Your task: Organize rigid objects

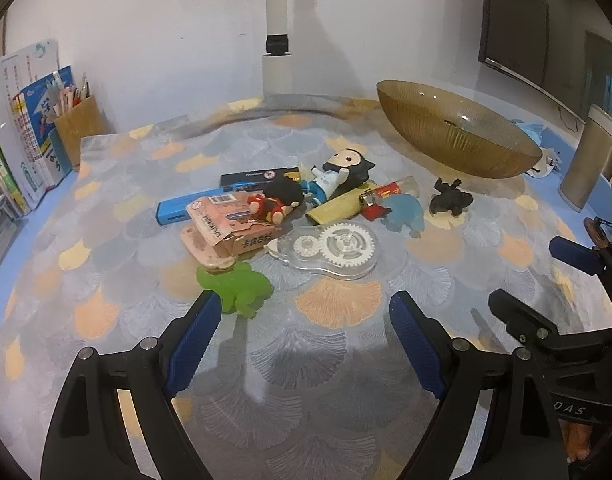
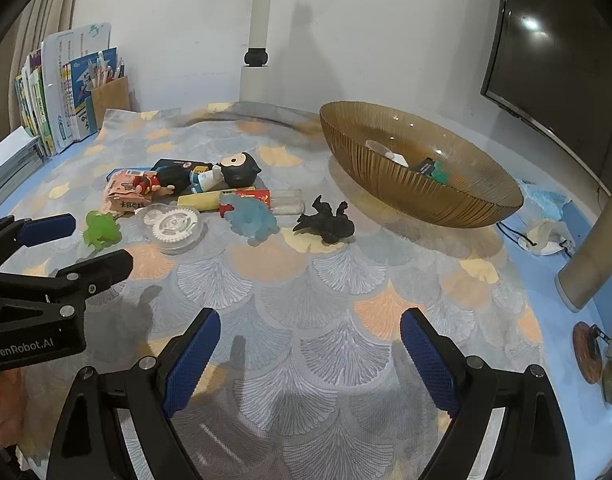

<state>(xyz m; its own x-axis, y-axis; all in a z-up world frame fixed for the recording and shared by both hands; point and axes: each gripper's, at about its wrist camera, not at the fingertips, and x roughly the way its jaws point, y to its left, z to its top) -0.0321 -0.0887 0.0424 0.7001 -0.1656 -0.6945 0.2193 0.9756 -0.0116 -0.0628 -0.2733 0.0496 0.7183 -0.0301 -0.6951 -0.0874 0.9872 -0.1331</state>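
Both tools hang low over the near part of the desk (image 2: pixel 326 344), which is covered by a cloth with a fan-shaped pattern. The left hand-held gripper (image 1: pixel 301 308) is released, its blue pads spread wide with nothing between them, and the right hand-held gripper (image 2: pixel 310 324) is likewise spread and holds nothing. Farther back lies a loose heap of small things: a green frog toy (image 1: pixel 241 288) nearest the left tool, a clear case with white gears (image 1: pixel 330 250) just beside it, a pink carton (image 1: pixel 221 224) with a small red-clothed figure (image 1: pixel 273 202) lying on it, a dark-haired doll in white (image 1: pixel 338 174), a yellow bar (image 1: pixel 338 208), a red lighter (image 1: pixel 376 200), a blue translucent animal (image 2: pixel 251 216) and, a little apart to the right, a black creature figure (image 2: pixel 326 222). Far right stands a ribbed amber bowl (image 2: pixel 458 196) with a few small items inside. Books (image 2: pixel 61 100) and a pen holder (image 2: pixel 109 96) stand against the far left wall.
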